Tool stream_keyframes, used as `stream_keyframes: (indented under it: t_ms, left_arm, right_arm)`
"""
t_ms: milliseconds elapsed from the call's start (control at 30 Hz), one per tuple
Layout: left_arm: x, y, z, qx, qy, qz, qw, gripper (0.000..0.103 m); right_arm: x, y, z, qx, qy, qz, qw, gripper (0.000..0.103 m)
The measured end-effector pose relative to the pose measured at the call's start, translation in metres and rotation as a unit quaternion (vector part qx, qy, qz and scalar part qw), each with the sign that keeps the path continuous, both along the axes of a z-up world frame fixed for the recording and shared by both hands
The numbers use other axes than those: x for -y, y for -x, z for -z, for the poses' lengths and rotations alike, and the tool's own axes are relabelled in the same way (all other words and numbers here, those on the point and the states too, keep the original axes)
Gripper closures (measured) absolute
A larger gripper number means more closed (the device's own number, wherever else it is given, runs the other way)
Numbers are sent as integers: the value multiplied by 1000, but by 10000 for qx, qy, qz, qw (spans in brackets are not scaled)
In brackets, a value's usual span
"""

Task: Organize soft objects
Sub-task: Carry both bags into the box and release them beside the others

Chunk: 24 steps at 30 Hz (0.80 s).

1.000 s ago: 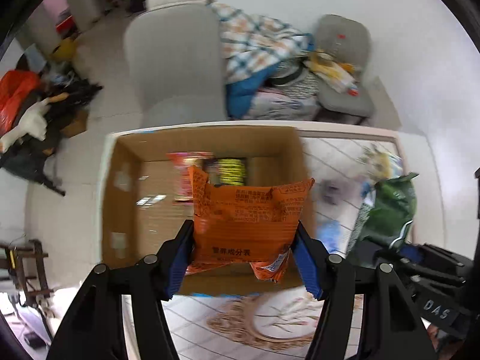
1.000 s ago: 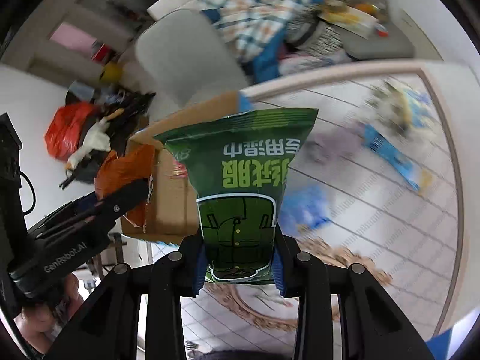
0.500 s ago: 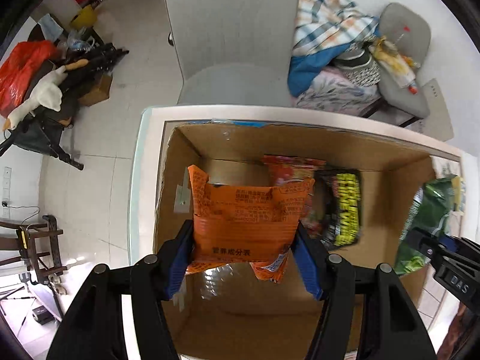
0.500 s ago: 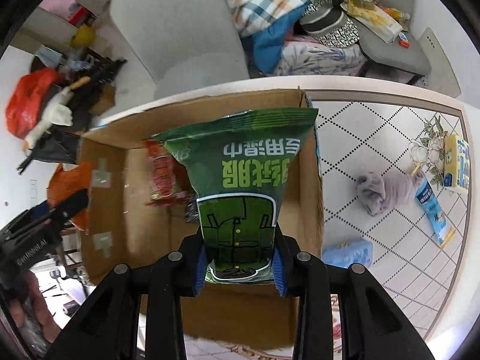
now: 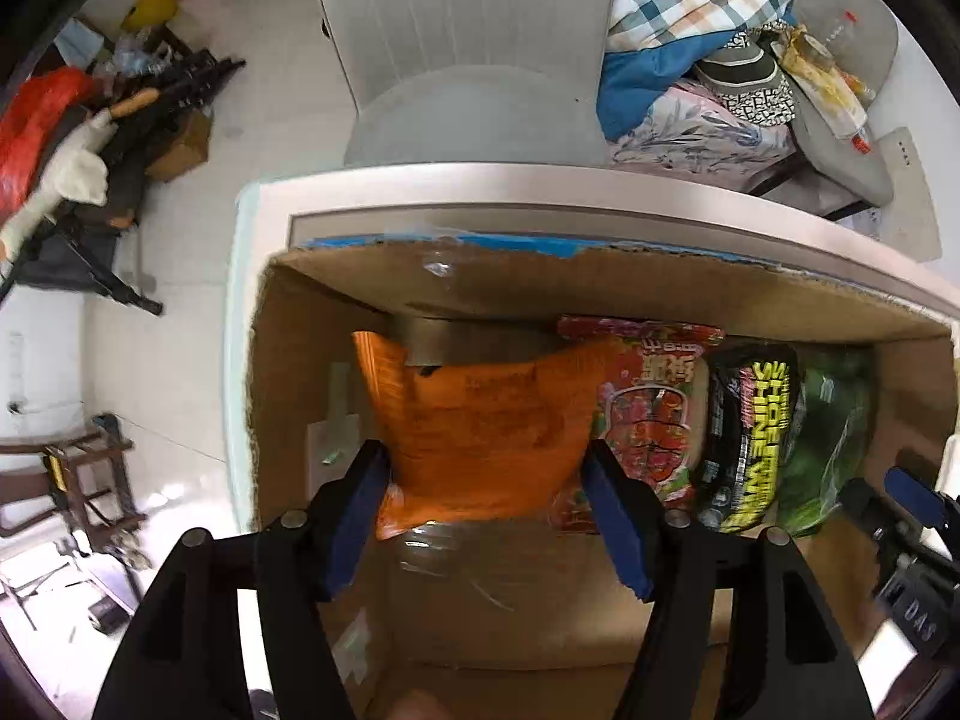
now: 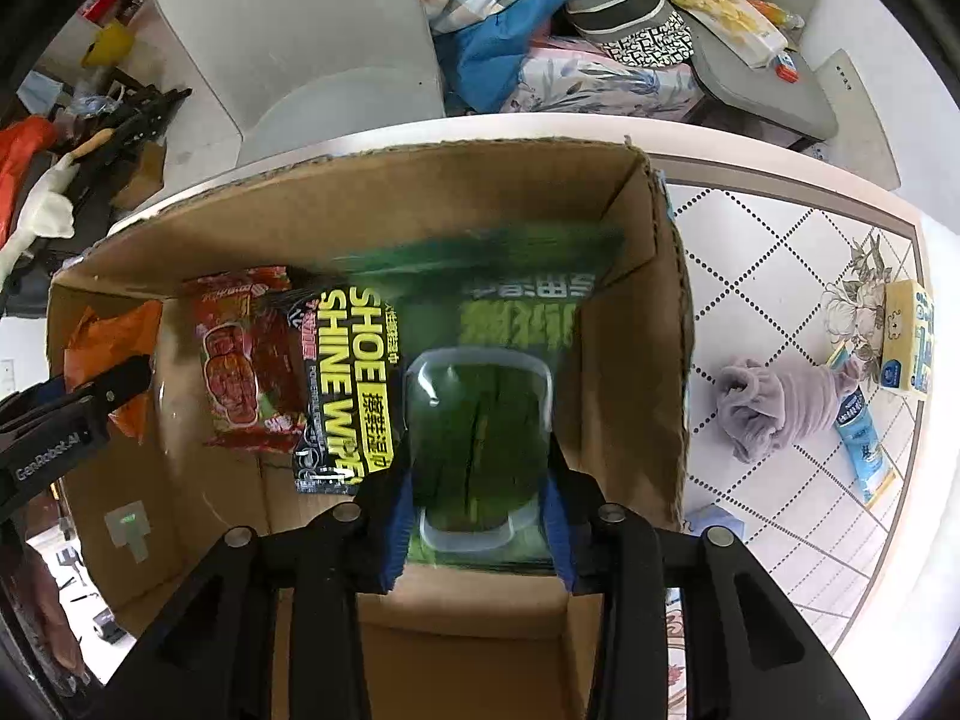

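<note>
Both grippers are working inside the cardboard box (image 6: 654, 312) at once, each bringing a soft pack down to the row already lying along the far wall.

L gripper (image 5: 492, 516) is pinching the orange pouch (image 5: 486, 420) by its lower sides — blue pads (image 5: 354, 504) pressing in on both edges, jaws fairly wide because the pack is broad. The pouch is sitting at frame centre in the L wrist view, top edge up near the box's far wall, at the left end of the row. It's being held low and upright, prob. so it stands beside the others rather than flopping flat.

R gripper (image 6: 477, 516) is clamped on the green pack (image 6: 480, 408), jaws narrower, gripping near its bottom end. The pack is filling the centre of the R wrist view, deep in the box's right-hand corner, just beside the black-yellow shoe wipes pack (image 6: 351, 384). The red pack (image 6: 246, 360) is lying left of that, mid-left of frame.

Looks: orange pouch is crinkly, print blurred, puffed in the middle and bulging betw. the pads. Green pack is glossy w/ a clear plastic flip lid on its face; upper part is motion-blurred, text unreadable.

Outside the box, right of frame in the R view, the grey cloth (image 6: 774, 408) and the blue tube (image 6: 864, 450) are lying on the tiled tabletop (image 6: 780, 276) — not yet sorted.
</note>
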State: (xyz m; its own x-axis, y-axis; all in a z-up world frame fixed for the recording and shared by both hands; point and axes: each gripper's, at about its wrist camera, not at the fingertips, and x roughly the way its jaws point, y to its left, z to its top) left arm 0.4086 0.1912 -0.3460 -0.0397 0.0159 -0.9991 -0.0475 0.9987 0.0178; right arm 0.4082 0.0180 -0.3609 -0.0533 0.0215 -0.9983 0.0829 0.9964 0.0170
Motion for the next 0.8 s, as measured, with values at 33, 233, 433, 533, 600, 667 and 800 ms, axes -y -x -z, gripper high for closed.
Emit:
stream_keyframes:
  t_ms: [33, 233, 433, 533, 600, 667, 800]
  left_arm:
    - [-1, 0, -1, -6, 56, -23, 10000, 39]
    - [-2, 7, -23, 239, 92, 20, 9997, 14]
    - [-7, 28, -49, 526, 116, -22, 9985, 6]
    - [-7, 44, -59, 638, 131, -9, 9979, 5]
    - [-5, 58, -67, 728, 132, 25, 9973, 5]
    - [-2, 73, -76, 843, 81, 36, 9964, 5]
    - [1, 102, -94, 1035, 94, 68, 9946, 5]
  right_arm:
    - [-1, -1, -1, 29, 17, -1, 10000, 35]
    - [-5, 2, -17, 214, -33, -32, 9998, 31]
    - [-13, 18, -34, 299, -107, -181, 9993, 14]
    - [-20, 34, -43, 343, -150, -294, 9989, 2]
    - [-25, 47, -50, 376, -139, -376, 9985, 0]
    - [-26, 60, -55, 399, -195, -399, 9982, 0]
    - [-29, 84, -67, 534, -272, -415, 9973, 0]
